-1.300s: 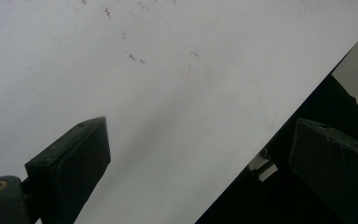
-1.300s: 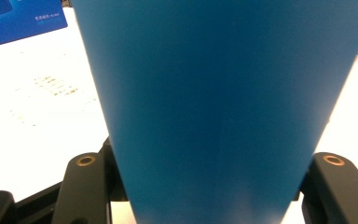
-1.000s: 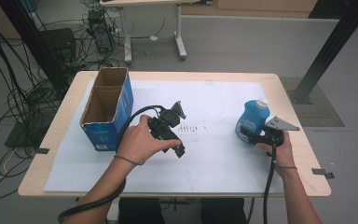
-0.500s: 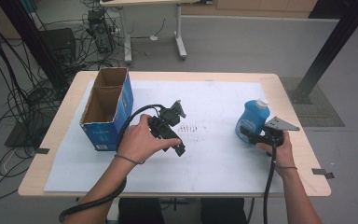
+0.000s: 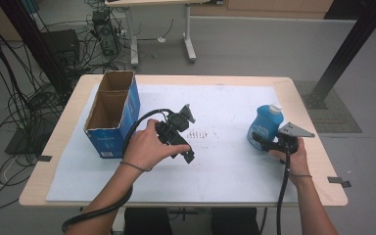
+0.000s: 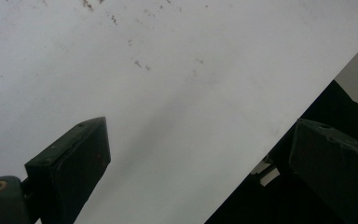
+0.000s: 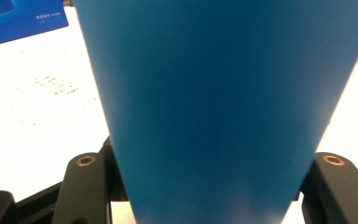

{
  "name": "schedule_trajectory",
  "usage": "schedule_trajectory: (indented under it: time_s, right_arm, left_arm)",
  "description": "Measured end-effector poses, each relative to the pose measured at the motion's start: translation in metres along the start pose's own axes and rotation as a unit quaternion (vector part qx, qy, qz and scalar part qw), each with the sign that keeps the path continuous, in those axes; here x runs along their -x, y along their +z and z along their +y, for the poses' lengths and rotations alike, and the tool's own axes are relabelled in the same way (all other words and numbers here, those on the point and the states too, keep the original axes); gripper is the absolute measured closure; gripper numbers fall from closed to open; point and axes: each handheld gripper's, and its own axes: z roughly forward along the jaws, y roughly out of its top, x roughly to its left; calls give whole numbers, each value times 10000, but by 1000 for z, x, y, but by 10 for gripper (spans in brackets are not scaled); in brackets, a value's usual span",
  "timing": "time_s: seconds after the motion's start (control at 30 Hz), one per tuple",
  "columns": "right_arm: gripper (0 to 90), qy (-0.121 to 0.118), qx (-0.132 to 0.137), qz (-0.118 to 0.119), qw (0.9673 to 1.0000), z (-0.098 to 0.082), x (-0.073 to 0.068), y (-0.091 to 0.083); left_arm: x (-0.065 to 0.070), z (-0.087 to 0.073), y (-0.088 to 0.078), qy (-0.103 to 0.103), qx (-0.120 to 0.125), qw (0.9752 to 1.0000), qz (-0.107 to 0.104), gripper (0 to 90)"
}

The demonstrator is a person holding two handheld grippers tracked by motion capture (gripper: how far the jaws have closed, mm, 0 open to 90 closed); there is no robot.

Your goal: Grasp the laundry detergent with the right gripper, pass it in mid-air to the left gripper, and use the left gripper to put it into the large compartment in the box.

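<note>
A blue bottle with a white cap stands upright at the right of the white sheet. My right gripper is shut on its lower body from the near side. In the right gripper view the bottle sits between the two black jaws of that gripper. My left gripper is held in a hand over the middle of the sheet. In the left gripper view its jaws stand wide apart, open, with bare white sheet between them.
An open cardboard box with blue sides stands at the left of the table, and its blue side shows in the right gripper view. The wooden table edge runs just right of the bottle. Cables and stands lie on the floor beyond.
</note>
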Motion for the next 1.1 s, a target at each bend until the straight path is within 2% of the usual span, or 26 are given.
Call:
schedule_trajectory:
  time_s: [0.7,1.1]
  right_arm:
    - [405,-66,-31,-31,10000,3,-3,0]
    - [406,-111,66,185,9997,17,-7,-1]
  left_arm:
    - [0,0,-3,17,24,10000,9,54]
    - [0,-5,-13,208,127,9997,-21,55]
